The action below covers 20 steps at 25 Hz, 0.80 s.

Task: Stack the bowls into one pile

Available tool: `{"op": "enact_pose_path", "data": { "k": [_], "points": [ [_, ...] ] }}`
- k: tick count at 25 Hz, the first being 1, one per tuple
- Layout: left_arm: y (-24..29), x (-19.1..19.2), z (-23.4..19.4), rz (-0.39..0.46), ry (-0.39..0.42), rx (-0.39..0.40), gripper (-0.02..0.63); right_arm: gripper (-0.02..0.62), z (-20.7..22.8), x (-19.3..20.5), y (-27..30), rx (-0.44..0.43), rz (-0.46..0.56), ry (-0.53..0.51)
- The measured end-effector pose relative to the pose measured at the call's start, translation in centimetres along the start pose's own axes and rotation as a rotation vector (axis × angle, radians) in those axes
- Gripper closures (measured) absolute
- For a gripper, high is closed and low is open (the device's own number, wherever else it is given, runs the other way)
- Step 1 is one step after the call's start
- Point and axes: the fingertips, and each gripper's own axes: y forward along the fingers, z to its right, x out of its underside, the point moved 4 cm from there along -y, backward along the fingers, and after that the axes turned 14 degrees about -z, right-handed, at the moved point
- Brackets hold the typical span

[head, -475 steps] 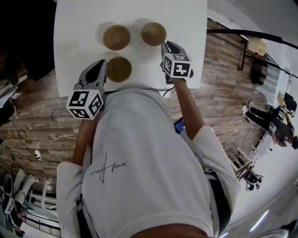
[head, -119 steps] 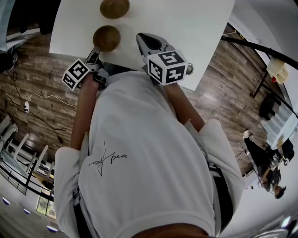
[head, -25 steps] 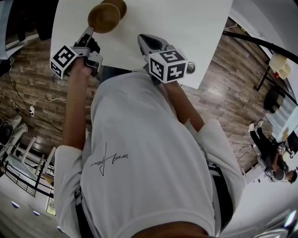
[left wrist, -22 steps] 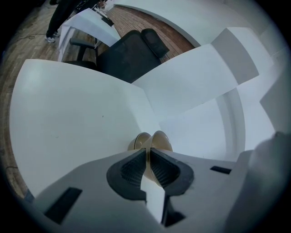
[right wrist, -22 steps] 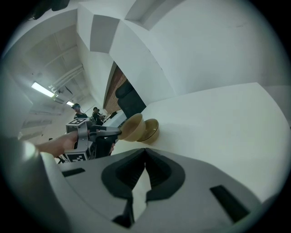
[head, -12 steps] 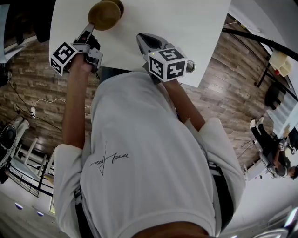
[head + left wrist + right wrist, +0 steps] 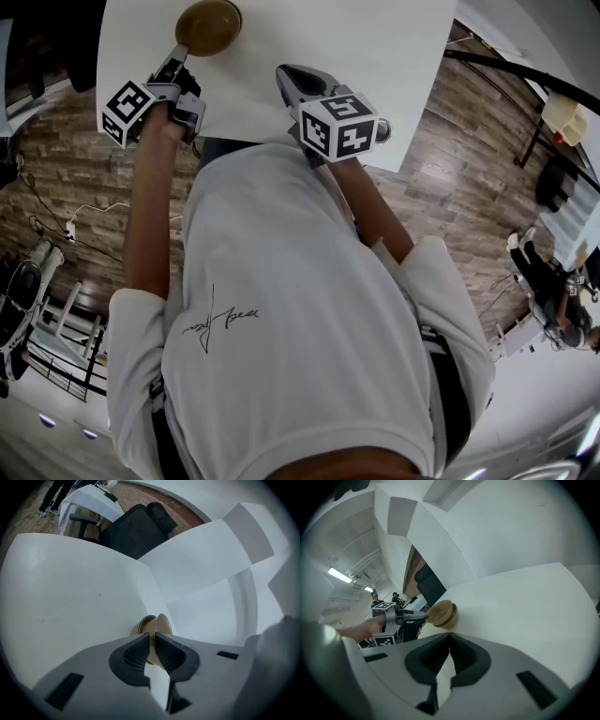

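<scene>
Left gripper (image 7: 178, 58) has its 2 jaws clamped on the near rim of the top bowl (image 7: 208, 25), which is nested in the pile on the left part of the table (image 7: 375, 56). The right gripper (image 7: 289, 77) hangs well apart, jaws together with nothing between them. Risk noted: the top bowl appears slightly tilted, so withdrawing before a full release could drag or tip the pile.

A big white table top (image 7: 375, 56) stands on a brown floor of wood planks (image 7: 450, 178). A black office chair (image 7: 136, 527) stands just behind the table. Farther back there is another white table (image 7: 91, 501). The walls (image 7: 511, 522) are white and plain. A long bright lamp (image 7: 340, 575) shines on the ceiling. Black metal bars (image 7: 511, 70) stand near the big table's right side.
</scene>
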Motion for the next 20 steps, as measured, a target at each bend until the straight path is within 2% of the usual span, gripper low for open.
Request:
{"op": "enact_pose_path", "data": {
  "k": [20],
  "points": [
    [0.5, -0.17, -0.32, 0.007, -0.023, -0.001, 0.568, 0.584, 0.74, 0.05, -0.28, 0.005, 0.007, 0.016]
  ]
}}
